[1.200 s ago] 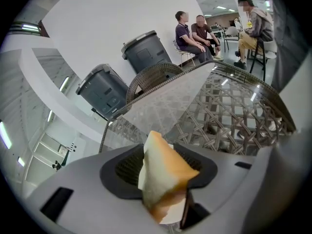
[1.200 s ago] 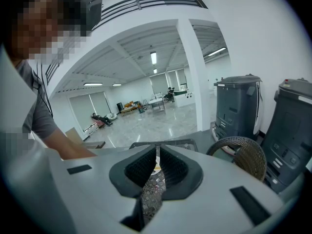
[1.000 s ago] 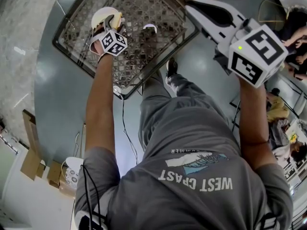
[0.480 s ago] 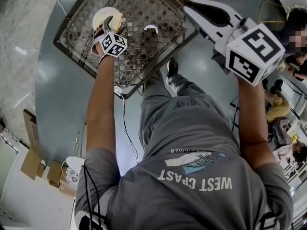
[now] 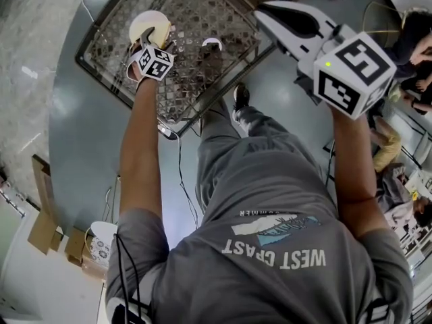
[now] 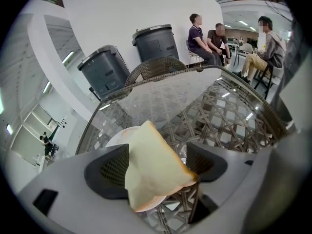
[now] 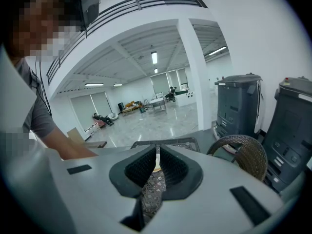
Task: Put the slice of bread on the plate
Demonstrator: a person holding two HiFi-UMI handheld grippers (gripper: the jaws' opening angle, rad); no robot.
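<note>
1. The left gripper is out over the plate. The plate sits on the glass-topped woven surface, close to its far left edge
2. Its fingers have just been opening and now stand wide apart, with the slice of bread right there between them
3. The slice isn't lying flat: it's tilted up on edge, with its lower edge down at the plate's near rim
4. One pale face is turned toward the left finger, and the browned crust corner sits just beside the right finger. The gap between the fingers is far wider than the slice is thick, so nothing is clamping it
5. From the head view, the bread is only a pale sliver at the plate's edge, tucked against the left gripper
6. Over to the right gripper: it's held up in the air by the surface's right corner. Its fingers are closed together, with just a thin slit and nothing between them
7. A small white curved piece lies on the surface toward the middle, well apart from the plate
8. The left gripper view looks past the far edge of the surface to a wicker chair back, two grey bins and a few seated people
</note>
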